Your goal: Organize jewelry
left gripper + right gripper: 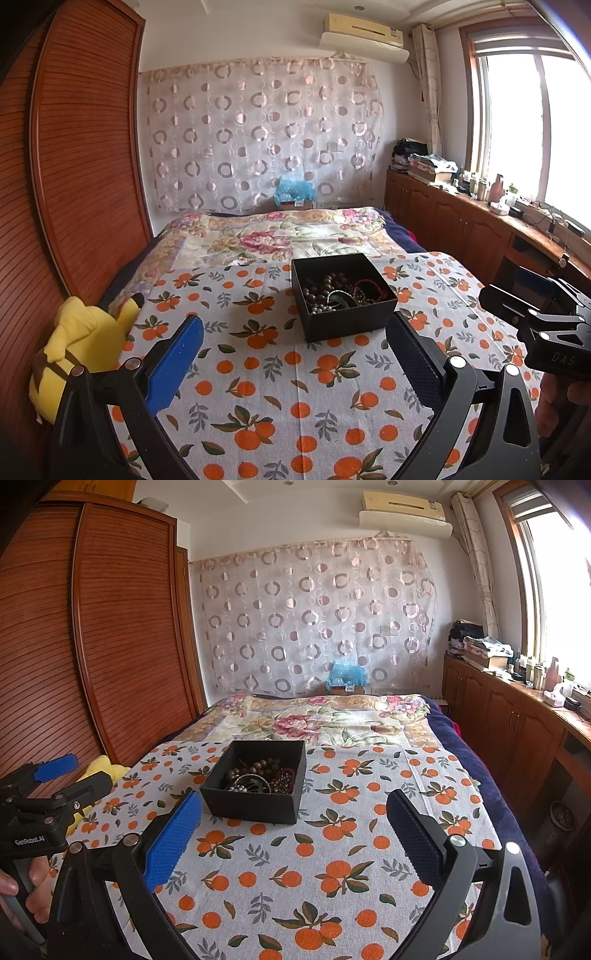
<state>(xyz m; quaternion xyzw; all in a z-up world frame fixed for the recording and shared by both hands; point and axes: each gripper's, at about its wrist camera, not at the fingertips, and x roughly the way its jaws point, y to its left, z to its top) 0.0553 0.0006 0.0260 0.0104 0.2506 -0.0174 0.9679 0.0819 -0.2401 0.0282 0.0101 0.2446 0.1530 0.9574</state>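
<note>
Box (343,295) on the cloth (280,387), jewelry (332,293) inside it, plush toy (81,347) left of the cloth

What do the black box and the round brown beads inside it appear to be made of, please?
The black box looks like matte cardboard: thin straight walls, no shine. The brown beads look like polished wood, dark with soft highlights, though resin cannot be excluded.

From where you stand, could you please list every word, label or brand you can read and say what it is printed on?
"DAS": on the black body of the right hand-held gripper, seen from the left wrist view; it may continue out of sight.
"GenRobot.AI": on the black body of the left hand-held gripper, seen from the right wrist view.
Label on the small box by the far wall: too small to read.
</note>
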